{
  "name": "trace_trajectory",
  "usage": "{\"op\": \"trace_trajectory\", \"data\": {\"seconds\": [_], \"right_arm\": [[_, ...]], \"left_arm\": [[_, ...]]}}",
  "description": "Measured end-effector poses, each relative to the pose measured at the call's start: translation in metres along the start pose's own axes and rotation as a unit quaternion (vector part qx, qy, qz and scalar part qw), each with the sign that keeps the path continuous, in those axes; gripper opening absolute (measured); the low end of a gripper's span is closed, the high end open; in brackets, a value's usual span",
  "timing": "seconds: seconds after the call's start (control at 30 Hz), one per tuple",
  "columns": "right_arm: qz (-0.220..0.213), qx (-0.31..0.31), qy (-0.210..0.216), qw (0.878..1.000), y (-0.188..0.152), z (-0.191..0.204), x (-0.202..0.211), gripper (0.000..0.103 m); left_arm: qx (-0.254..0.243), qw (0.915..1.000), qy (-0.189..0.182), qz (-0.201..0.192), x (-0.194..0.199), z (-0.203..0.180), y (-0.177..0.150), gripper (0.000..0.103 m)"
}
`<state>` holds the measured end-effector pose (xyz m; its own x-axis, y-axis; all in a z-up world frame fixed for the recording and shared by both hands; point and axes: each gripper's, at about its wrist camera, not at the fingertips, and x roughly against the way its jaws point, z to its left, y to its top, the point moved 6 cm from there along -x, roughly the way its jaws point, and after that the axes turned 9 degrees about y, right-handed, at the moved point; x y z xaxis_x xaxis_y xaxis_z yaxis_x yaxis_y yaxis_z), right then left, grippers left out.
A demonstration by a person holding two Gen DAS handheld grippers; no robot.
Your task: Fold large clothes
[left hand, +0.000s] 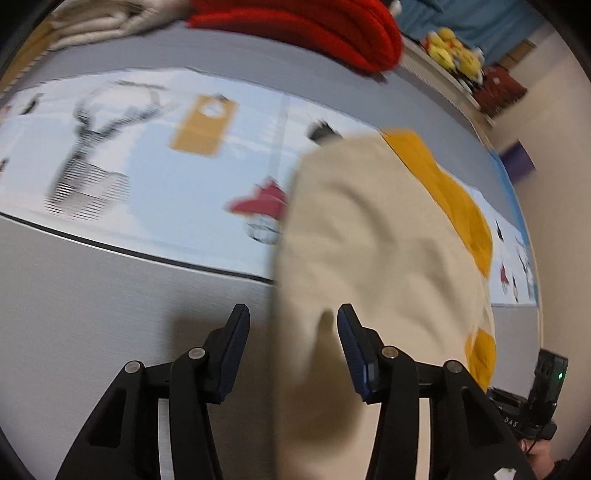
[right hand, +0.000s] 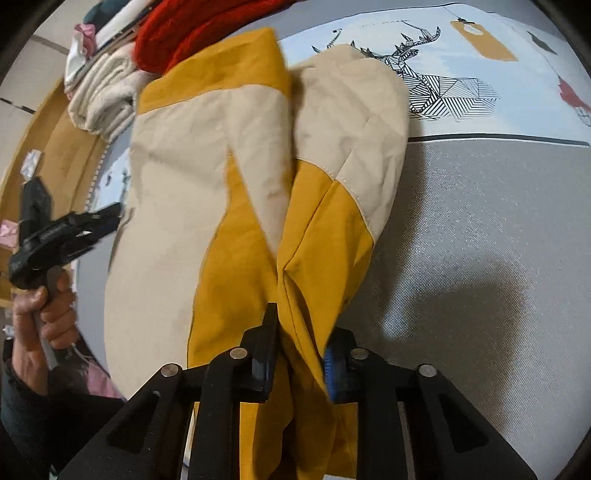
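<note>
Two grippers in play. Our right gripper (right hand: 300, 341) clamps a mustard fold of the cream-and-mustard garment (right hand: 207, 177), which lies on the grey printed bedspread (right hand: 480, 221). Our left gripper (left hand: 291, 332) gapes, cloth between its jaws but unpressed. Risk: lifting one-sided drags the folded halves askew toward the red knit (right hand: 177, 33) beyond.

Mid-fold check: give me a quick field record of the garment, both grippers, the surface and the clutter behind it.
garment: beige-and-mustard jacket, bunched lengthwise on the bed
right gripper: closed on a mustard fold of the jacket
left gripper: jaws apart, beige edge between them, not pinched
surface: grey bedspread with a deer-print panel
behind: red knit, cream folded stack
</note>
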<state>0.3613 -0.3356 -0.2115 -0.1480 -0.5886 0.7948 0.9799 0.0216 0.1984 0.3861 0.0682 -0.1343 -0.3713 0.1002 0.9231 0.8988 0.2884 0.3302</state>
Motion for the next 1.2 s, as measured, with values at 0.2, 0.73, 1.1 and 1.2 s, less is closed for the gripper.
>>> {"op": "trace_trajectory", "data": {"seconds": [0.2,0.73,1.1,1.2], "right_arm": [[-0.052,-0.006,-0.089,0.995,-0.014,-0.001,0.036,0.028],[-0.331,0.124,-0.19,0.916,-0.16,0.144,0.181,0.103],[-0.301,0.13,-0.18,0.927,-0.223,0.172,0.152,0.103],[-0.288,0.151,-0.184,0.927,-0.224,0.178,0.138,0.103]], "left_arm": [[-0.027,0.9971,0.026,-0.066,0.057,0.01,-0.011,0.051],[-0.079,0.966,0.033,-0.244,0.21,-0.038,-0.189,0.102],[-0.089,0.9635,0.096,-0.234,0.201,-0.056,-0.275,0.102],[-0.094,0.972,0.082,-0.199,0.181,-0.06,-0.273,0.102]]}}
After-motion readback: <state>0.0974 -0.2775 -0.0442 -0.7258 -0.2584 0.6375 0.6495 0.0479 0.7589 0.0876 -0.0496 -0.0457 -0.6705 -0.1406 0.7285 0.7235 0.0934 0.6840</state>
